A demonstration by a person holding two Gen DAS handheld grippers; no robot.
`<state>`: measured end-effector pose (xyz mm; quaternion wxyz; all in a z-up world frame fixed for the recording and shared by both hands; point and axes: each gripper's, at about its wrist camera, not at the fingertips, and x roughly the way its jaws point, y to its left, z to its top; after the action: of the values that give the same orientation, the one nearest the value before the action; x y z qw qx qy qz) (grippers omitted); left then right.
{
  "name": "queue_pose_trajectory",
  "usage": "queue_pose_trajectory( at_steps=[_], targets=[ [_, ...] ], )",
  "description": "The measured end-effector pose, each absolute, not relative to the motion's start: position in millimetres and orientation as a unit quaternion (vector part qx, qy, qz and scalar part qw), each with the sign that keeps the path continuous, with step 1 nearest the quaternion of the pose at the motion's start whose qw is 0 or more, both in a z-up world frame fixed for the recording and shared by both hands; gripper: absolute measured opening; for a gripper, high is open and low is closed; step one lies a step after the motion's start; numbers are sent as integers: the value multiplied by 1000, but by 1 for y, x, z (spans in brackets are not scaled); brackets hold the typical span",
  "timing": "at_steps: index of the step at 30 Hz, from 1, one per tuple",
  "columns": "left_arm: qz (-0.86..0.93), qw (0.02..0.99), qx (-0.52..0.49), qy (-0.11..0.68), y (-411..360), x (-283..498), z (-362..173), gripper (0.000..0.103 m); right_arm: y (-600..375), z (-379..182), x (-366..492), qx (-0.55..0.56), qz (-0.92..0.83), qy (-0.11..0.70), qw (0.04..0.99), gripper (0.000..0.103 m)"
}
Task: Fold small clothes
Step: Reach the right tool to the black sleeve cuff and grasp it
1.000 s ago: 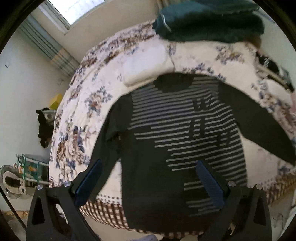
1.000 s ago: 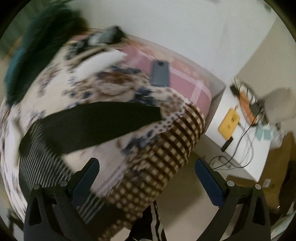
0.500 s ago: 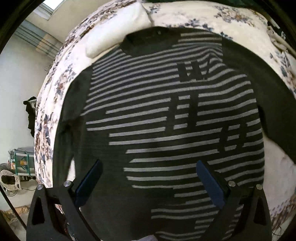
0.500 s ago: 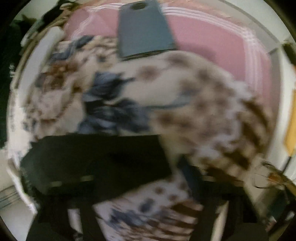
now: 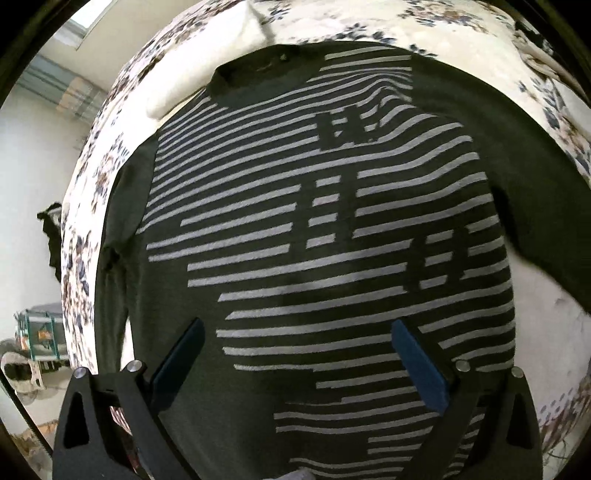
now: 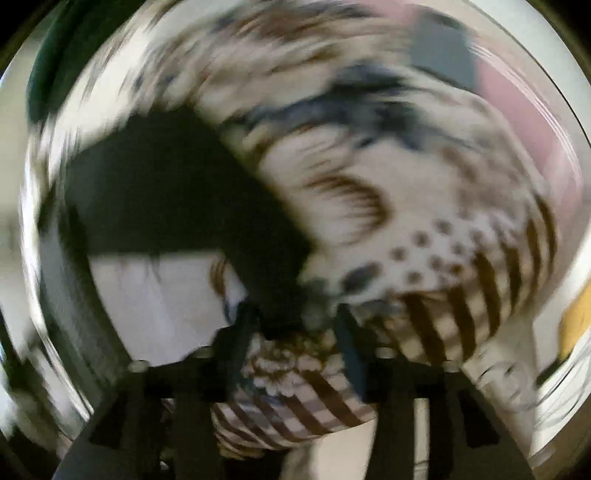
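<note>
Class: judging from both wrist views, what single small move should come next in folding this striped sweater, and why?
Probably close the right gripper on the cuff of the black sleeve just ahead of its fingertips. The striped sweater lies flat on the floral bedspread, the sleeve spread outward, and the left gripper hangs open above the body.

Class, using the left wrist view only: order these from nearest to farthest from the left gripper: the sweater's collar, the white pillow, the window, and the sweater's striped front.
1. Striped front, directly ahead of the open left gripper.
2. Collar, at the sweater's far end, upper centre.
3. White pillow, just beyond the collar, to its left.
4. Window, far upper left, past the bed.
</note>
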<state>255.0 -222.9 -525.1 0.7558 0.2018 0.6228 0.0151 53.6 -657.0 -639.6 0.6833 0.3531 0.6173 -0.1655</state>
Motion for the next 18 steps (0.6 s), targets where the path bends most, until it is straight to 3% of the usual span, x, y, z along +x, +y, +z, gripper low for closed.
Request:
queue_pose_trajectory(
  at_steps=[4, 13, 14, 16, 18],
  targets=[
    [14, 755, 203, 624, -228, 254, -529, 103, -682, -635, 44, 451, -195, 538, 684, 60],
    [16, 741, 207, 638, -231, 244, -542, 103, -607, -664, 141, 314, -135, 645, 684, 60],
    [17, 740, 206, 640, -231, 243, -543, 103, -602, -676, 147, 309, -134, 654, 678, 45],
    [20, 741, 203, 640, -229, 243, -542, 103, -599, -693, 157, 324, -133, 657, 668, 6],
    [23, 742, 200, 639, -227, 244, -540, 103, -616, -683, 160, 318, -165, 634, 686, 6]
  ],
)
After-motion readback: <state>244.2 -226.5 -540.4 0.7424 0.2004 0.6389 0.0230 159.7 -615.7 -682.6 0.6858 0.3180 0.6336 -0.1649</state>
